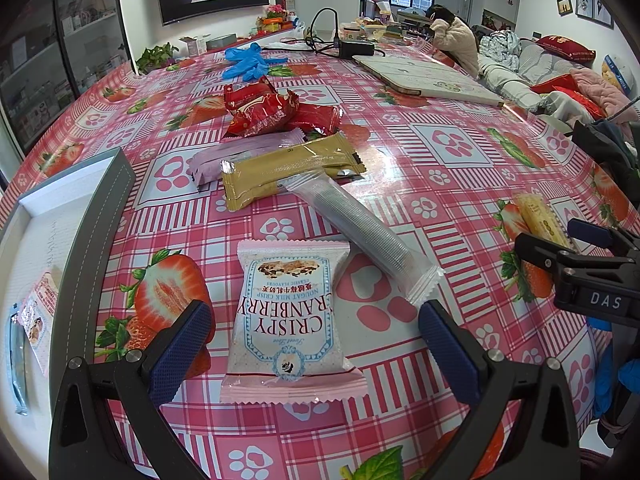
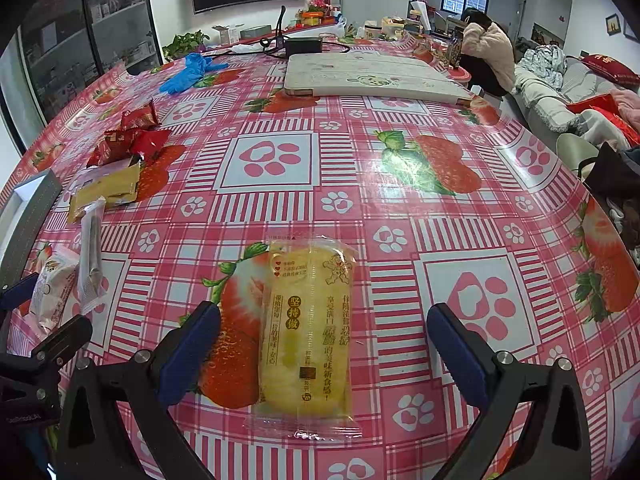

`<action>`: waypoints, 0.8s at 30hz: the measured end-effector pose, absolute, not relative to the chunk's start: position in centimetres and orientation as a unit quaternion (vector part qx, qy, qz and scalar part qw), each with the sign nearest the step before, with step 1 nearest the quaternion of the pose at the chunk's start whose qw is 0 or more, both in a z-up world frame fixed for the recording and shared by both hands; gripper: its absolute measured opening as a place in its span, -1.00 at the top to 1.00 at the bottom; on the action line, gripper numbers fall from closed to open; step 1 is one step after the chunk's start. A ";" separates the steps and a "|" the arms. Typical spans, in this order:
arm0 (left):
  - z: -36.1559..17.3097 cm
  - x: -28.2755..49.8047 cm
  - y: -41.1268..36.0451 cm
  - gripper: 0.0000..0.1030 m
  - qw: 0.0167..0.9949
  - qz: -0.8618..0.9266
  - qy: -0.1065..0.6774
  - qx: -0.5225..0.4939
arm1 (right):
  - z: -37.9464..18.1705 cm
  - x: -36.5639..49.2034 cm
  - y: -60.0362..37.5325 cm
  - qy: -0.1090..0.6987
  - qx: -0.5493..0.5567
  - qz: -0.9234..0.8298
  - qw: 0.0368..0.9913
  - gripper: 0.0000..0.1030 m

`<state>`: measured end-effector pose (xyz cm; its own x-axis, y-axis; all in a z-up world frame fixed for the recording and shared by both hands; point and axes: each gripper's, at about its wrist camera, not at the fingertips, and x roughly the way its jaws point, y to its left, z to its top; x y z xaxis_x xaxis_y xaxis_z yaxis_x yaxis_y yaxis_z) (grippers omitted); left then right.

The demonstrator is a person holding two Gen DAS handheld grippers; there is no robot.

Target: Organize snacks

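Note:
My left gripper (image 1: 316, 348) is open, its blue pads either side of a pink Crispy Cranberry packet (image 1: 290, 320) lying on the table. Beyond it lie a clear sleeve of dark wafers (image 1: 360, 232), a gold packet (image 1: 288, 168), a purple packet (image 1: 240, 156) and red packets (image 1: 272, 110). My right gripper (image 2: 324, 356) is open around a yellow snack packet (image 2: 308, 340), which also shows in the left wrist view (image 1: 540, 216). A grey-rimmed white box (image 1: 92, 216) at left holds a snack packet (image 1: 36, 316).
The table wears a pink strawberry-print cloth (image 2: 400, 208). Blue gloves (image 1: 244, 62), a white tablet case (image 2: 368, 74) and a black adapter with cables (image 1: 352, 46) lie at the far side. A person (image 1: 456, 40) sits at the far right; sofa beyond.

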<state>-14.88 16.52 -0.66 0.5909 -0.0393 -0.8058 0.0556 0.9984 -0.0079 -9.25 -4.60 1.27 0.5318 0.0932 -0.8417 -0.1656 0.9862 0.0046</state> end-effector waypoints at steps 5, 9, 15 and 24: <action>-0.7 -15.0 16.5 -1.00 0.892 -0.025 0.451 0.009 | 1.3 -9.2 -4.6 0.478 -0.038 0.074 0.874 -1.00; -0.6 -15.0 16.6 -1.00 0.893 -0.021 0.450 0.009 | 1.3 -9.2 -4.6 0.478 -0.038 0.074 0.874 -1.00; 3.5 -16.7 17.8 -1.00 0.922 0.003 0.388 0.004 | 1.3 -9.2 -4.6 0.478 -0.038 0.074 0.875 -1.00; 8.2 -10.1 29.9 -1.00 0.914 0.064 0.383 -0.122 | 1.2 -9.2 -4.6 0.478 -0.038 0.074 0.875 -1.00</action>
<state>-10.14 29.91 8.20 0.6986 0.0228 -0.7152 -0.2092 0.9623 -0.1737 -9.23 -4.60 1.23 0.5331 0.0930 -0.8409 -0.1655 0.9862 0.0041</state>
